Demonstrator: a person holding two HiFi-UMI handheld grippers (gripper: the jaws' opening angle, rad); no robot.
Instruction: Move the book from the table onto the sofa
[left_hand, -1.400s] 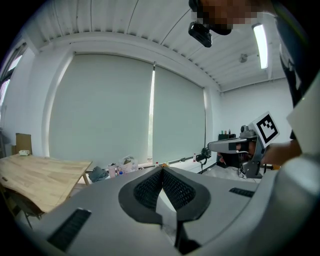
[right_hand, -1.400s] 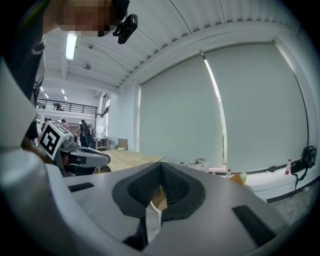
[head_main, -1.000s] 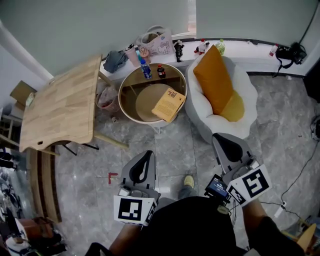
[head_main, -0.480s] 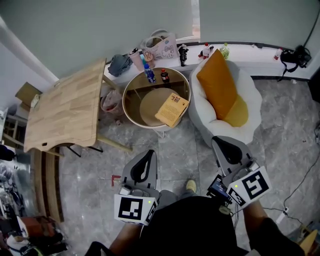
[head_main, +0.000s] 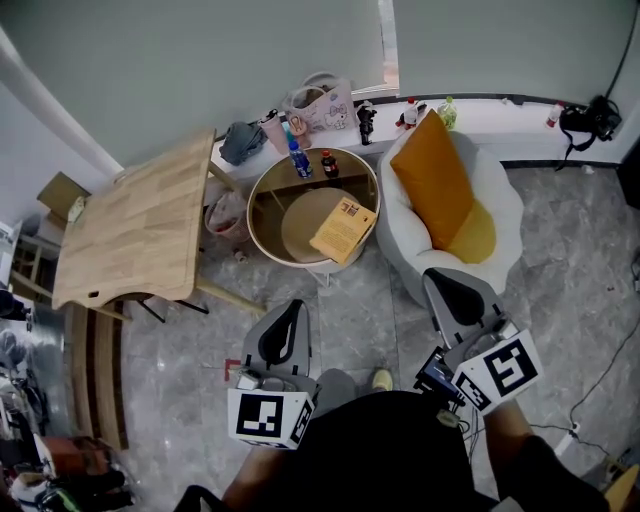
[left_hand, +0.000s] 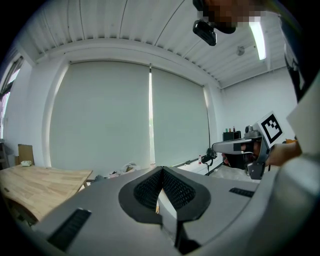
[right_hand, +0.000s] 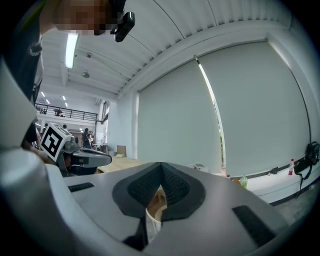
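We hold the left gripper and right gripper at six o'clock, fingers together, empty. The book lies on the bench, sofa at its three o'clock.

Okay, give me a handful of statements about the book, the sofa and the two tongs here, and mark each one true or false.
1. The book lies on the round table. True.
2. The left tongs hold the book. False: they are shut on nothing, well short of the table.
3. An orange cushion leans on the sofa. True.
4. The right tongs are wide open. False: they are shut and empty.
5. A blue bottle stands on the round table. True.
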